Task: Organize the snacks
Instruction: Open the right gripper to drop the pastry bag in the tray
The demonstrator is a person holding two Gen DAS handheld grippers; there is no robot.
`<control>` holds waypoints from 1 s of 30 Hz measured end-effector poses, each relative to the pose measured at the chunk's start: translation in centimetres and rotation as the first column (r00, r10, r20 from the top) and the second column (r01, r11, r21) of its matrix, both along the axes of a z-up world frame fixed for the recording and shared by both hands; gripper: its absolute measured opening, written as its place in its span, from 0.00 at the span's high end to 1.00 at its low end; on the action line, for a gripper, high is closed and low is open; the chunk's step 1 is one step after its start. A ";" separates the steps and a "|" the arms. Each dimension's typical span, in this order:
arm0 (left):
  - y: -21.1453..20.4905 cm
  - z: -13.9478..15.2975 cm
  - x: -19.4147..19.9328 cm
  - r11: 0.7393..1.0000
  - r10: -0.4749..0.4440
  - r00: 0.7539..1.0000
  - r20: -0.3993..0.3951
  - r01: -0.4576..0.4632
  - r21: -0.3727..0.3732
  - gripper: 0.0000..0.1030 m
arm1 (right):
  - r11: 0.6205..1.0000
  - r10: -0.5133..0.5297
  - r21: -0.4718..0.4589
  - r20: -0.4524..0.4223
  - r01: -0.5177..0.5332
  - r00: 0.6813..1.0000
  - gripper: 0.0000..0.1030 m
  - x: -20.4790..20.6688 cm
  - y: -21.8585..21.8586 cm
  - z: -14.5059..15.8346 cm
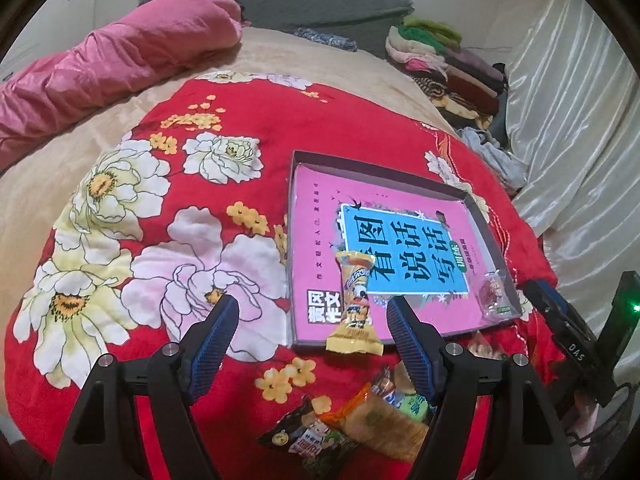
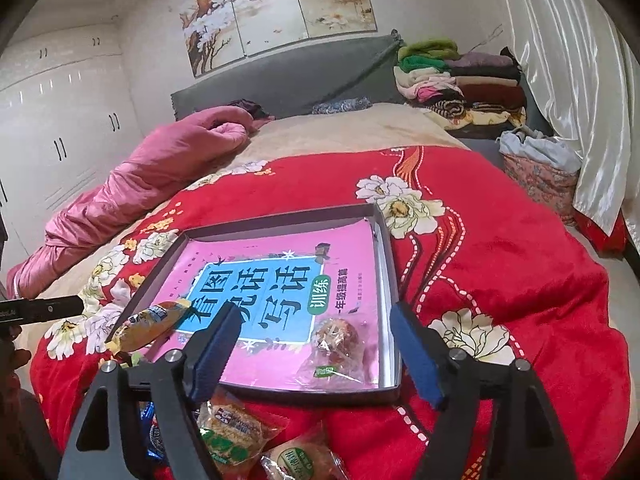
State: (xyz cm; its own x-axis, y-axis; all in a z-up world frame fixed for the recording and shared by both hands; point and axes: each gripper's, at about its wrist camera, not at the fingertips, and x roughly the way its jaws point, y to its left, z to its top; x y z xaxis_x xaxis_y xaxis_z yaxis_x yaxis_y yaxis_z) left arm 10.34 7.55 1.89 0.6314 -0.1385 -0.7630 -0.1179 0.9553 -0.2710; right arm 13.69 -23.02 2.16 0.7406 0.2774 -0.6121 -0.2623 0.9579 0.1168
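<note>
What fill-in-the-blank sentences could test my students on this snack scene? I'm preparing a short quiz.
1. The shallow box holds a ____ workbook.
2. The clear-wrapped reddish snack lies ____ the box.
3. The orange-wrapped snack lies across the box's ____.
4. Both the left gripper and right gripper are ____.

Missing words: pink; inside; edge; open

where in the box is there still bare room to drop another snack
Most of the box is free: the pink book cover lies bare from the far wall down past the blue title. The near edge is crowded: the yellow wrapped snack overhangs the near left rim, and the clear-wrapped red snack fills the near right corner. More packets pile on the red blanket before the box.
</note>
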 end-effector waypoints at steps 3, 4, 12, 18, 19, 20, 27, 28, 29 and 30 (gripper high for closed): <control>0.0 -0.1 -0.3 1.000 -0.003 1.000 -0.006 0.003 -0.003 0.25 | 1.000 0.005 -0.002 0.012 -0.005 1.000 0.23 -0.4 0.0 0.3; 0.0 -0.1 -0.3 1.000 -0.005 1.000 -0.007 0.005 -0.004 0.25 | 1.000 0.006 -0.001 0.013 -0.006 1.000 0.23 -0.4 0.0 0.3; 0.1 -0.7 -1.2 1.000 -0.002 0.999 -0.047 0.002 0.005 0.25 | 1.000 0.009 -0.003 0.007 -0.009 1.000 0.23 -1.0 -0.1 0.3; 0.2 -1.8 -1.8 1.000 0.010 0.995 -0.095 -0.010 0.006 0.25 | 1.000 -0.001 0.004 -0.004 0.001 1.000 0.22 -1.6 -0.5 0.3; 0.2 -1.9 -1.9 1.000 0.014 0.995 -0.103 -0.013 0.006 0.25 | 1.000 -0.003 0.005 -0.012 0.003 1.000 0.22 -1.7 -0.6 0.3; 0.2 -2.1 -2.0 1.000 0.021 0.993 -0.112 -0.021 0.002 0.25 | 1.000 -0.005 0.008 -0.021 0.005 1.000 0.22 -1.9 -0.6 0.1; -0.4 -3.0 -2.6 1.000 0.022 0.989 -0.147 -0.024 -0.015 0.25 | 1.000 -0.003 -0.006 -0.035 0.003 0.999 0.22 -3.0 -0.6 0.0; -0.5 -3.0 -2.6 1.000 0.022 0.989 -0.148 -0.025 -0.012 0.25 | 1.000 -0.004 -0.006 -0.037 0.004 0.999 0.22 -3.1 -0.6 0.0; -0.5 -3.0 -2.7 1.000 0.024 0.988 -0.151 -0.026 -0.009 0.25 | 1.000 -0.006 -0.007 -0.040 0.005 0.999 0.22 -3.2 -0.7 0.0; -0.6 -3.0 -2.8 1.000 0.025 0.988 -0.153 -0.026 -0.005 0.25 | 1.000 -0.008 -0.009 -0.043 0.008 0.999 0.22 -3.3 -0.7 0.0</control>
